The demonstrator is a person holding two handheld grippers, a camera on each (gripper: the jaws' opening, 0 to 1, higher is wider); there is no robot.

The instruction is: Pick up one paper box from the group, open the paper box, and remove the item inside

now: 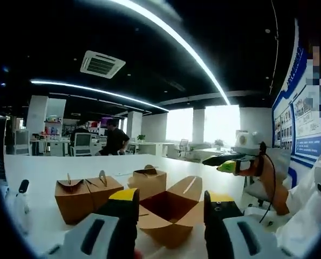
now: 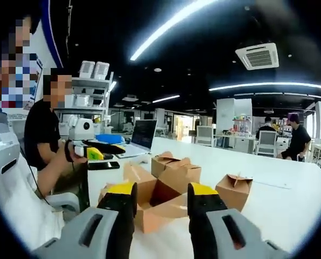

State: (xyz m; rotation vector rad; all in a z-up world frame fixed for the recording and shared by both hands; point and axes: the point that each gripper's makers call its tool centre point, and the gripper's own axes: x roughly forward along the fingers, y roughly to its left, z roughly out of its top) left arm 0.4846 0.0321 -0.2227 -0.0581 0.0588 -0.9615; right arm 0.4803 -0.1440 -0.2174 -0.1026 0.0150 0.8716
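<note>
honestly, the open brown paper box (image 1: 170, 210) sits on the white table (image 1: 52, 167) before both my tools, left tool (image 1: 171, 208) and right tool (image 2: 160, 197) spread, empty. careless reaching could crush its flaps or shove the closed brown boxes (image 1: 87, 195) beside it.

Your left tool (image 1: 171, 208): two black jaws, each capped with a yellow tip, rising from light grey housings. Each housing carries a dark elongated slot. A small red spot sits at the base of the left-hand jaw in the left gripper view.

Your right tool (image 2: 161, 197): same build, black jaws with yellow tips, grey moulded bodies with dark oval slots.

In the left gripper view the right tool shows from the side: black body, yellow-green tip, a pale domed unit on top, a thin black cable looping down from it.

Your sleeve (image 1: 311, 210) is white or very pale grey, loose fabric; a black strap circles the wrist (image 2: 68, 151).
</note>
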